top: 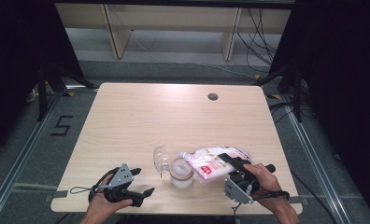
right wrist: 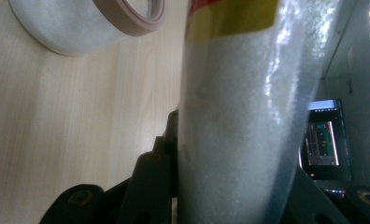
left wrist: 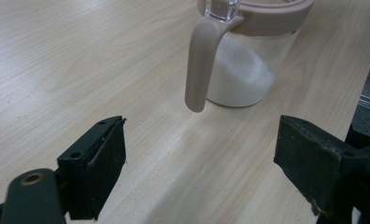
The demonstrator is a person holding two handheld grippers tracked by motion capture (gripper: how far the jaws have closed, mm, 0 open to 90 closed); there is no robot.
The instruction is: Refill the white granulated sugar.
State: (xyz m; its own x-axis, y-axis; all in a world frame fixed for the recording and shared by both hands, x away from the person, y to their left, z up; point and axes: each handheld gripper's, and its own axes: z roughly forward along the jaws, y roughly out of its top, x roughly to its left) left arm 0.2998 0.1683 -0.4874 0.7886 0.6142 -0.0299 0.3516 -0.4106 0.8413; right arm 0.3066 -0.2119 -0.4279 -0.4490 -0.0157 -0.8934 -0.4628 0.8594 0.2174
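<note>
Right tongs (top: 231,163): clamped on bag (top: 214,161).
Bag axis: tilted, mouth pointing away toward jar (top: 181,172).
Left tongs (top: 143,182): released, jar ahead.

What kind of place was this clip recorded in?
Probably a lab or recording studio rather than a kitchen: the wooden table stands between black curtains, loose cables run across the floor, and a lit monitor shows in the right gripper view.
</note>
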